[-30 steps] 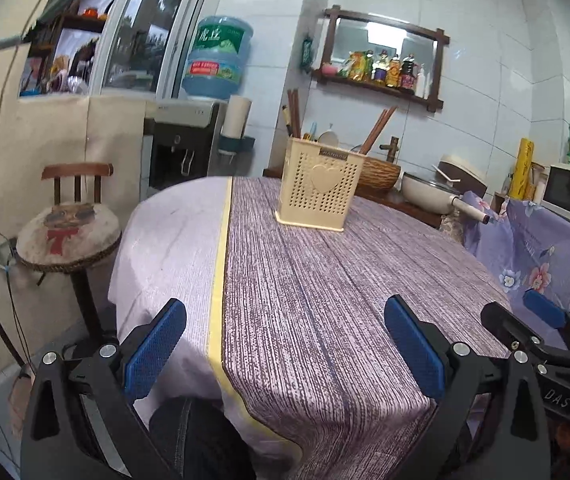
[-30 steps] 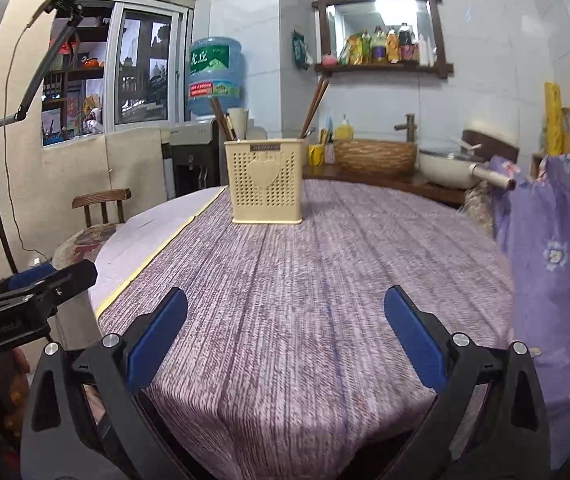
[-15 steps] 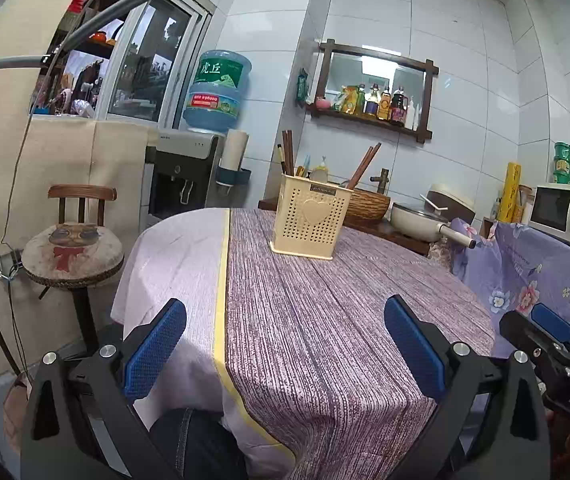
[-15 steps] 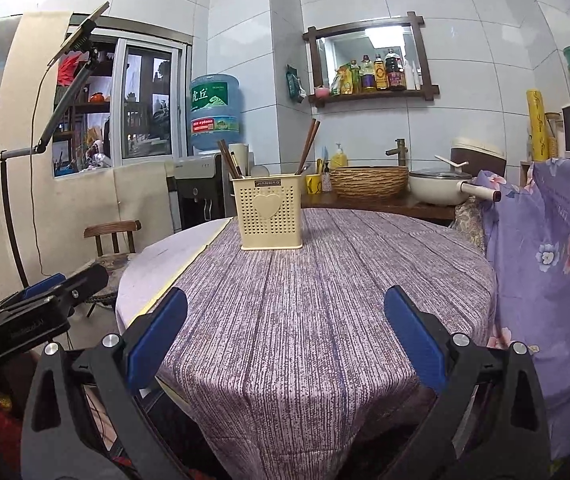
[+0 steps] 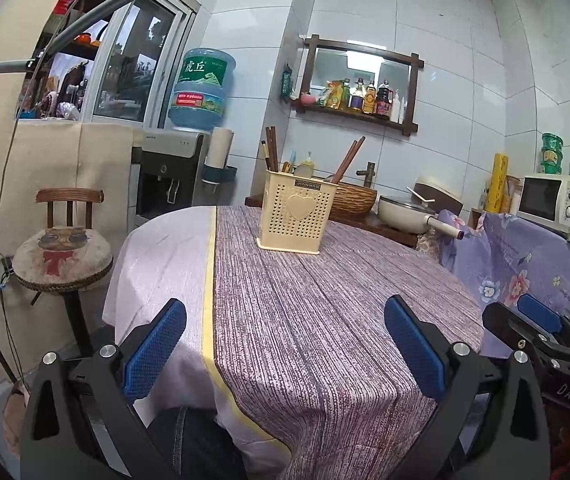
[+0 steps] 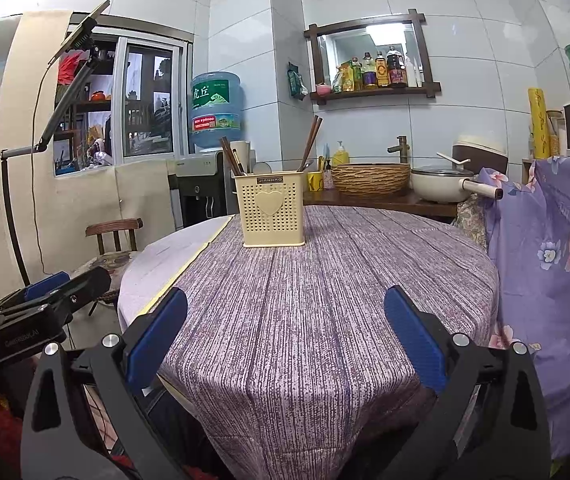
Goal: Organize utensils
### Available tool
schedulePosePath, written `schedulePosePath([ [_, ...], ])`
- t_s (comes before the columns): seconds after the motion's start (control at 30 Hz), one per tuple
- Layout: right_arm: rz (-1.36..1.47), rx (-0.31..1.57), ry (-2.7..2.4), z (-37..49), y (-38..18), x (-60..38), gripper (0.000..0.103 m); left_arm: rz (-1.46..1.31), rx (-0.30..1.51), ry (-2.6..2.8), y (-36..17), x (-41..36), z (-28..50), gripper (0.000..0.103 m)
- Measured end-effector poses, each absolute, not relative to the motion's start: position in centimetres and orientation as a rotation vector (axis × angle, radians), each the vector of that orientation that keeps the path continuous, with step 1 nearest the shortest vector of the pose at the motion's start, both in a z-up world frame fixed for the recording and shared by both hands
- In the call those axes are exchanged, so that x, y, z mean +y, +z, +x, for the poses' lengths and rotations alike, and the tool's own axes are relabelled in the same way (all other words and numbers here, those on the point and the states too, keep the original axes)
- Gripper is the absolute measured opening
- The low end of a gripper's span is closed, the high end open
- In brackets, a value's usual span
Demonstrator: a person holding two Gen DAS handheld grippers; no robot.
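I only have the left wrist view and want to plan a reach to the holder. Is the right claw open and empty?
Observer: Yes. The right claw is open with nothing between its blue pads, and it points at the utensil holder.
Operator: Where does my left claw sit, seen from that side?
Observer: The left claw is off the left edge of the table, near the chair.
Operator: Is anything hidden behind the holder?
Observer: A yellow cup stands on the counter just behind it.
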State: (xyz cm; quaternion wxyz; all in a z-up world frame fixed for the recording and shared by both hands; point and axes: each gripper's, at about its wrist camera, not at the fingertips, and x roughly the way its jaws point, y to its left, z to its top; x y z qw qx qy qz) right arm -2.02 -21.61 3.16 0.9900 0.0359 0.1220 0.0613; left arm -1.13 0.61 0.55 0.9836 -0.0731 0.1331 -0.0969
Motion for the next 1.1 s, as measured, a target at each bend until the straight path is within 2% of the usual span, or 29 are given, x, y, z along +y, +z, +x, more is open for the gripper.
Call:
schedulePosePath([
  [1.1,0.072,0.255,0.13,-1.74,3.07,-21.71,0.097,-0.156,0.269,-0.156,0.82,0.68,-1.07,0.098],
])
